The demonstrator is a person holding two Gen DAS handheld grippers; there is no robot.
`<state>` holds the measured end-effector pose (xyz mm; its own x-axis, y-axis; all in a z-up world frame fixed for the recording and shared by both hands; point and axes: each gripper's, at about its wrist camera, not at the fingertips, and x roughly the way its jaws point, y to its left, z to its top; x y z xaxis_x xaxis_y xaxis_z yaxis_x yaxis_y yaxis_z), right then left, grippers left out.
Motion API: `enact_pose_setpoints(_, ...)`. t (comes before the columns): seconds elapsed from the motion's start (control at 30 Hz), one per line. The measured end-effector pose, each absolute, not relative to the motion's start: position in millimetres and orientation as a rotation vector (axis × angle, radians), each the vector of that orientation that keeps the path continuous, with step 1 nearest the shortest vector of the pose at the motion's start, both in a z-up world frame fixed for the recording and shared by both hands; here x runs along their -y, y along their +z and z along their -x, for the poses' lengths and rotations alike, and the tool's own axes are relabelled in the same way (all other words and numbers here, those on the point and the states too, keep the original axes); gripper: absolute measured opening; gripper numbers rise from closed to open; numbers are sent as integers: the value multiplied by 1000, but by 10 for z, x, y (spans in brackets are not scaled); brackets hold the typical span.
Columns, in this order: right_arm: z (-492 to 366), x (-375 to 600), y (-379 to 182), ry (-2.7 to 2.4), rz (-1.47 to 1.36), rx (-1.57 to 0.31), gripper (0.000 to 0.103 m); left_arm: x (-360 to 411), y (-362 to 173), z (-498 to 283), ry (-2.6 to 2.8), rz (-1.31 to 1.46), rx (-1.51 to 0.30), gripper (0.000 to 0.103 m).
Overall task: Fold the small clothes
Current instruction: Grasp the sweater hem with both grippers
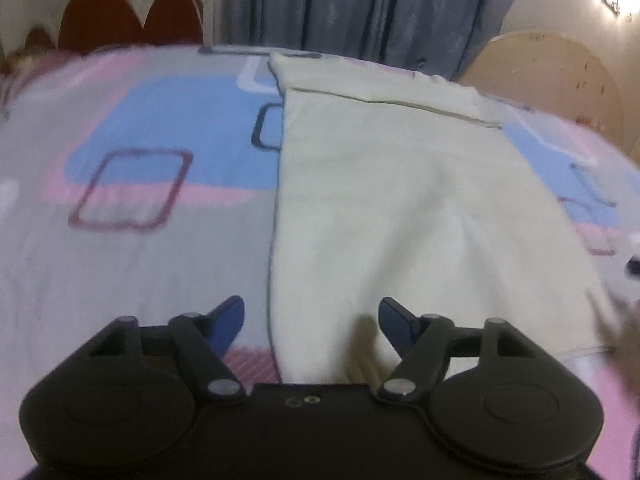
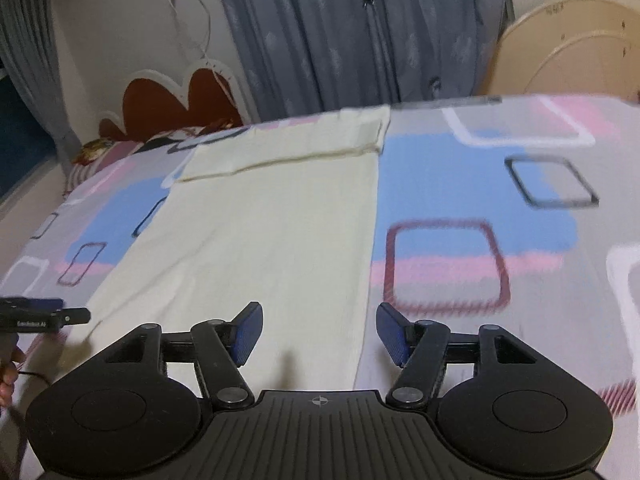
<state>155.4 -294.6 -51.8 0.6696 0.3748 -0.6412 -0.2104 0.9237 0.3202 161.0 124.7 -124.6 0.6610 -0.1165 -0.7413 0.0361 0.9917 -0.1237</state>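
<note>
A cream-coloured garment [image 1: 400, 200] lies flat on the bed, folded into a long strip with a folded band at its far end. It also shows in the right wrist view [image 2: 272, 232]. My left gripper [image 1: 312, 316] is open and empty, hovering over the garment's near left edge. My right gripper [image 2: 320, 328] is open and empty, over the garment's near right edge. The left gripper's tip [image 2: 44, 316] shows at the far left of the right wrist view.
The bedsheet [image 1: 140, 184] is grey with pink and blue patches and square outlines. A red headboard [image 1: 132, 16], grey curtains [image 2: 360, 32] and a round tan board [image 2: 572, 48] stand behind the bed.
</note>
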Motion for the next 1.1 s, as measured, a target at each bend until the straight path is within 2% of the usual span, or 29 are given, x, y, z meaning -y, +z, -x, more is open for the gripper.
enact_pose_setpoints(0.3, -1455, 3158, -784, 327, -394, -843, 61, -1447, -1440, -1474, -95, 285, -882, 69)
enact_pose_setpoints(0.5, -1628, 3245, -934, 310, -503, -889, 45, -1507, -1490, -1730, -136, 363, -879, 68)
enact_pose_setpoints(0.67, -1765, 3223, -980, 335, -559, -890, 45, -1570, -1547, -1832, -176, 446, -867, 68)
enact_pose_setpoints(0.7, -1768, 3211, -985, 346, -568, -891, 45, -1573, -1551, -1827, -185, 448, -866, 66)
enact_pose_setpoints(0.77, -1750, 3180, -980, 373, -579, -897, 44, -1574, -1556, -1787, -212, 450, -870, 51)
enact_pose_setpoints(0.8, -1724, 3175, -982, 395, -588, -902, 42, -1582, -1568, -1771, -228, 460, -872, 49)
enact_pose_setpoints(0.83, -1694, 3174, -991, 423, -600, -910, 33, -1596, -1589, -1748, -247, 477, -871, 46)
enact_pose_setpoints(0.97, -1619, 3174, -1079, 418, -640, -920, 19, -1681, -1651, -1752, -254, 555, -859, 44)
enact_pose_setpoints(1.1, -1671, 3200, -1102, 433, -686, -931, 18, -1696, -1672, -1815, -248, 590, -857, 44)
